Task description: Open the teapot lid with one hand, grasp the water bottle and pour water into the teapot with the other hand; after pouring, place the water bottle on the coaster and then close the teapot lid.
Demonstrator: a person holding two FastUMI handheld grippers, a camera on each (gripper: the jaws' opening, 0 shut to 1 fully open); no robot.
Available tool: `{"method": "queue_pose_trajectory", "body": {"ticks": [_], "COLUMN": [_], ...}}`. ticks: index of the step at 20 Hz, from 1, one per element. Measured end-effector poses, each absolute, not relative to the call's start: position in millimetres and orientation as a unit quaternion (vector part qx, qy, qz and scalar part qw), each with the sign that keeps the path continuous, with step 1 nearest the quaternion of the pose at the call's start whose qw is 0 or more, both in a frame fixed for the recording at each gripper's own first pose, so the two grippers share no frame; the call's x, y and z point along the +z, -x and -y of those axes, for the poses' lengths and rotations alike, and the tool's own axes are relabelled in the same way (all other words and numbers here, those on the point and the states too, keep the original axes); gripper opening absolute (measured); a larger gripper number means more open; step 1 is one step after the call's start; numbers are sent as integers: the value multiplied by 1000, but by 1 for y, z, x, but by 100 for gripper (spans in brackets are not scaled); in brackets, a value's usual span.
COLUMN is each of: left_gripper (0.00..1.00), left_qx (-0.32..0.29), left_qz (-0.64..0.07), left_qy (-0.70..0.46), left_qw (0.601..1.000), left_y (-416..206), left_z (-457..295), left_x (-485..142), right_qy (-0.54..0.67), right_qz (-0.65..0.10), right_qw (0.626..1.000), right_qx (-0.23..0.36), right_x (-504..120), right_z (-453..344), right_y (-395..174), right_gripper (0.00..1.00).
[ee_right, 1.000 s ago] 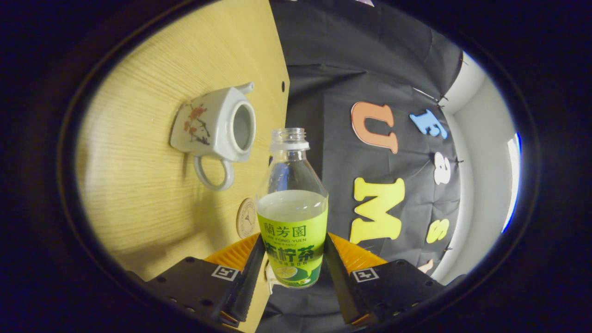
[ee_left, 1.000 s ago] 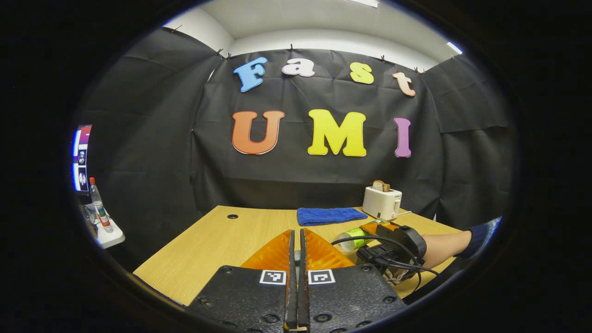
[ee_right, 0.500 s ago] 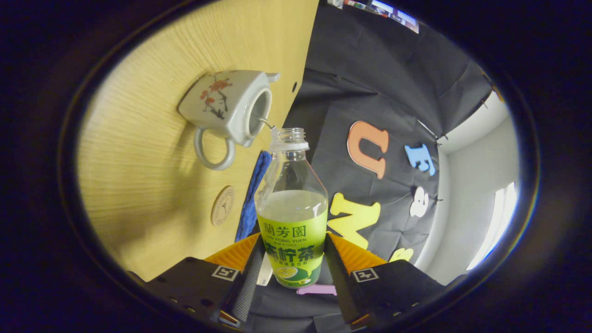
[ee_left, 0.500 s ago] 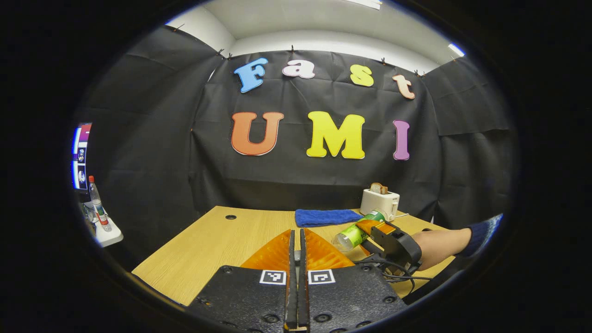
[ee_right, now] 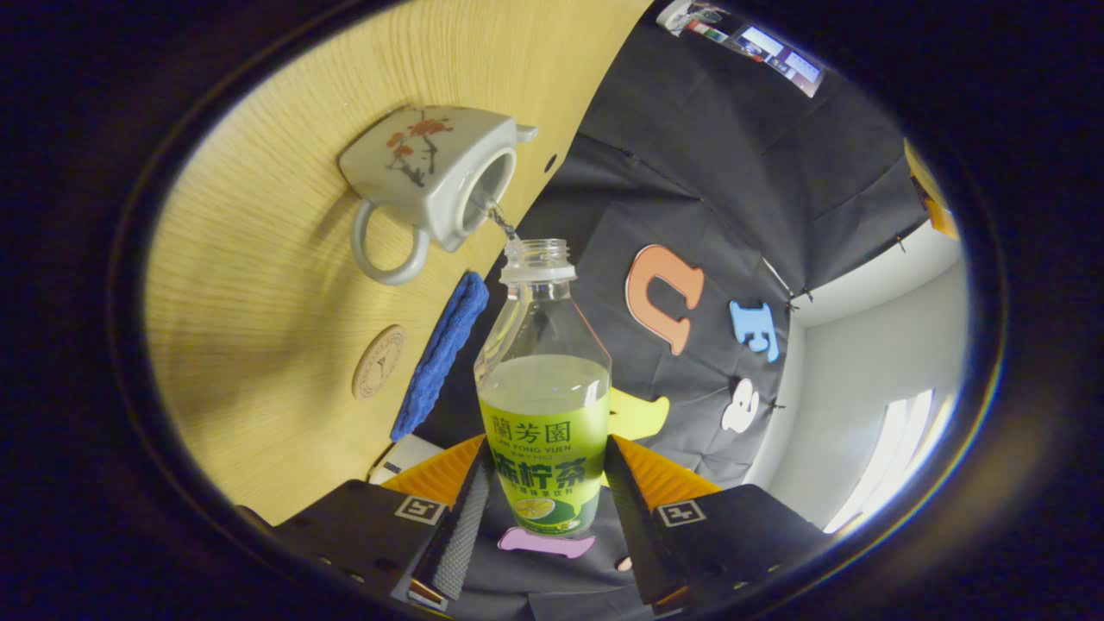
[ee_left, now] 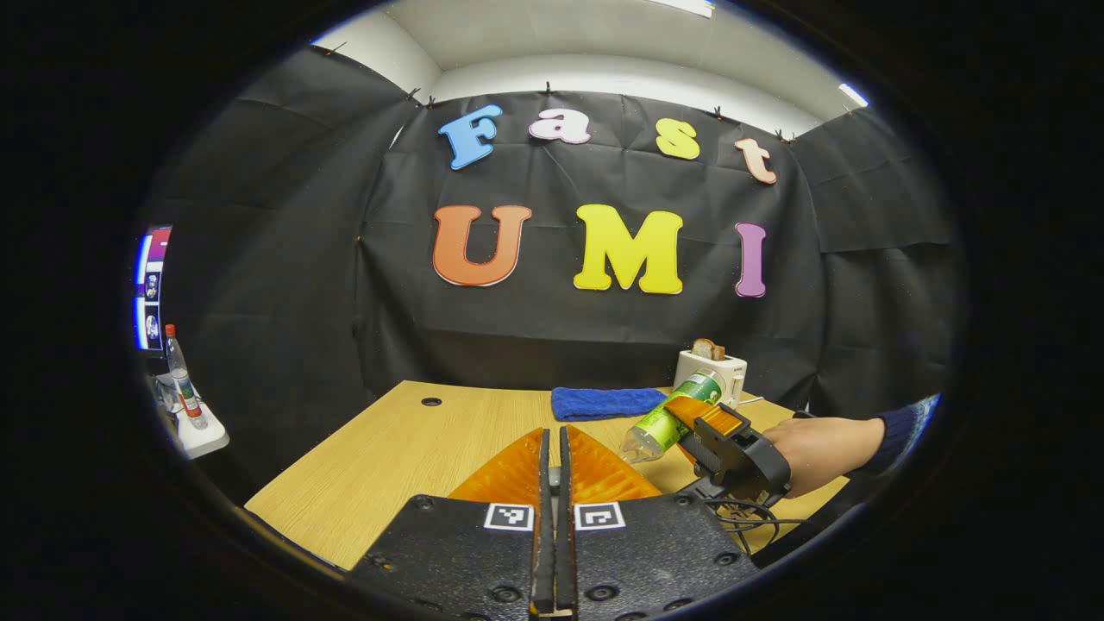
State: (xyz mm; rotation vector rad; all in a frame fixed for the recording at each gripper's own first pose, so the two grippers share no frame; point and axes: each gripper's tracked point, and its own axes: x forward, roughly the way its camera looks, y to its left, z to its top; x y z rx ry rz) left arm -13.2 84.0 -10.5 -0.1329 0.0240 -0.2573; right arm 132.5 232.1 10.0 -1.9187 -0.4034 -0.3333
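My right gripper (ee_right: 545, 466) is shut on a clear water bottle (ee_right: 543, 414) with a green label and no cap. The bottle is tipped mouth-down toward the white flowered teapot (ee_right: 431, 181), which stands lidless on the wooden table (ee_right: 259, 285). A thin stream of water (ee_right: 500, 220) runs from the bottle's mouth into the pot's opening. The round coaster (ee_right: 378, 360) lies bare beside the pot. In the left gripper view the tilted bottle (ee_left: 664, 421) sits in the right gripper (ee_left: 686, 414), held by a hand (ee_left: 819, 444). My left gripper (ee_left: 554, 483) is shut, a small pale bit of the teapot lid pinched between its tips.
A folded blue cloth (ee_left: 604, 402) and a white toaster (ee_left: 709, 375) holding a slice of bread sit at the table's far side. Left of the table (ee_left: 388, 457), a red-capped bottle (ee_left: 181, 379) stands on a white shelf below a lit screen (ee_left: 147, 285).
The right gripper has tipped the bottle further mouth-down and brought it over the teapot; water now streams into the pot. The left gripper has stayed put and shut.
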Motion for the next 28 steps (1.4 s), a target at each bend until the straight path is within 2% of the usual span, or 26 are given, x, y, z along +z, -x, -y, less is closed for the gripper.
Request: {"method": "queue_pose_trajectory", "body": {"ticks": [8,9,28], "left_gripper": [3,3,3], "left_qx": [-131,-131,-129], "left_qz": [-13,-11,-15], "left_qy": [72,72,66], "left_qw": [989,989,989], "left_y": [14,14,15], "left_z": [-86,-87,-89], "left_x": [-10,-9,-12], "right_qy": [820,819,820], "right_qz": [202,204,224], "right_qw": [512,513,500], "right_qx": [-157,-160,-164], "right_x": [26,27,29], "right_z": [-246,-247,-250], "right_y": [-121,-119,-116], "right_gripper": [73,75,74]}}
